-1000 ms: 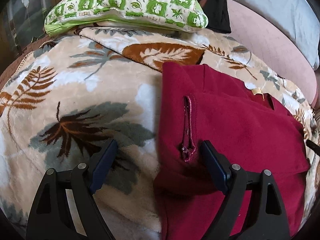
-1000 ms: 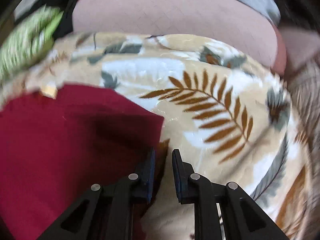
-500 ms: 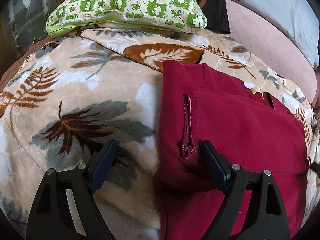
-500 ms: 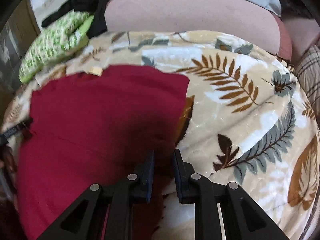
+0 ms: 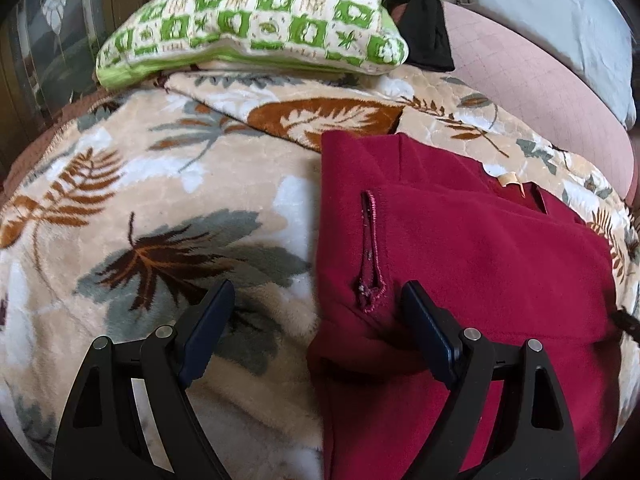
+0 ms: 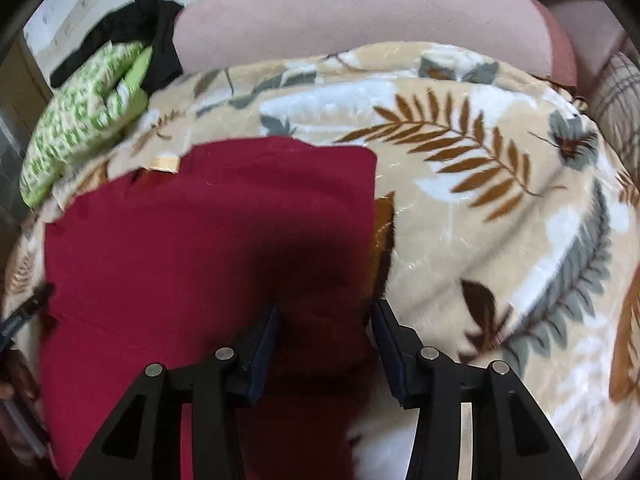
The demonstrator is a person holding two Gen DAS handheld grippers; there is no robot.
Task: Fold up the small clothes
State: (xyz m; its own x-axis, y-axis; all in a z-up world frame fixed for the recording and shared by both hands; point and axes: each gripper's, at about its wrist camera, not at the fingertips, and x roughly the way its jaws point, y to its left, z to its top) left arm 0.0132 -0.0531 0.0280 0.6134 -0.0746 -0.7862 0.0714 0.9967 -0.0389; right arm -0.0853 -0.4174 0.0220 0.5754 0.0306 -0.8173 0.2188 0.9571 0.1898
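Observation:
A dark red fleece garment (image 5: 460, 256) lies folded on a leaf-patterned blanket (image 5: 160, 208); a stitched pocket slit (image 5: 370, 256) faces up near its left edge. My left gripper (image 5: 316, 308) is open and straddles that left edge, holding nothing. In the right wrist view the same garment (image 6: 208, 232) fills the lower left. My right gripper (image 6: 326, 328) is open over the garment's right edge, with red cloth between the jaws but not pinched.
A green-and-white pillow (image 5: 256, 24) and a black cloth (image 5: 424, 28) lie at the blanket's far end. A pink cushion (image 6: 360, 12) and a grey pillow (image 5: 560, 24) run along the back. A cream label (image 6: 164, 163) sticks out from the garment.
My right gripper was shut on the garment's edge and has now opened, letting the cloth go. The right view pulled back and shows more of the garment. The left gripper stayed open and still.

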